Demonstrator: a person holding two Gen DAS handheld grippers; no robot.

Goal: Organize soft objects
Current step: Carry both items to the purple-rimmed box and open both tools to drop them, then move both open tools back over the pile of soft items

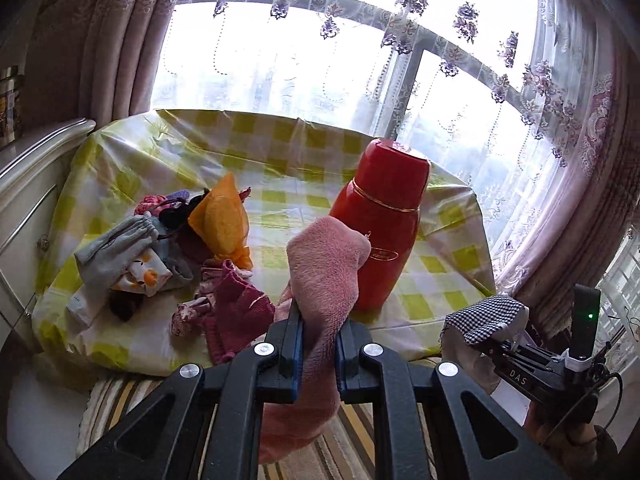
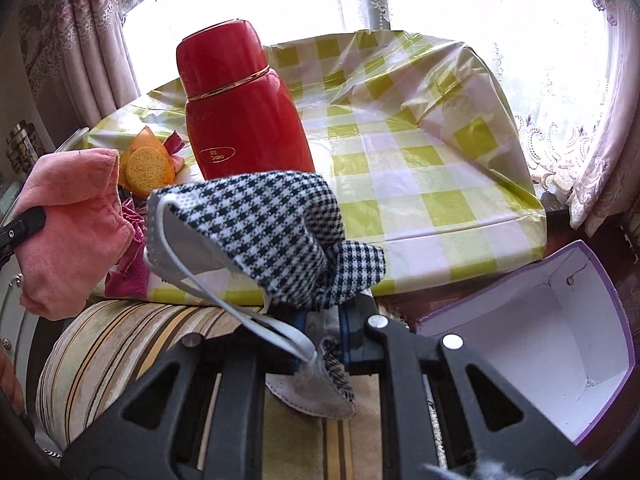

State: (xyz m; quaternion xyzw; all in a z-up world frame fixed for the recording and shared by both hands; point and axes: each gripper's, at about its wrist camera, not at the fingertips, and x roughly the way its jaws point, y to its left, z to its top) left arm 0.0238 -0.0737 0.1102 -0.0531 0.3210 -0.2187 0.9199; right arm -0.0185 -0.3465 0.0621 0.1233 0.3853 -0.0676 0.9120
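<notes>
My left gripper is shut on a fluffy pink sock and holds it up near the table's front edge; the pink sock also shows in the right wrist view. My right gripper is shut on a black-and-white houndstooth face mask with white ear loops, held above the striped cushion; the mask also shows in the left wrist view. A pile of soft items lies on the left of the table: grey sock, orange-print cloth, maroon knit piece, an orange pouch.
A red thermos stands mid-table on the yellow-green checked tablecloth. An open white box with purple edges sits below the table's right front corner. A striped cushion lies in front. Curtains and a window are behind.
</notes>
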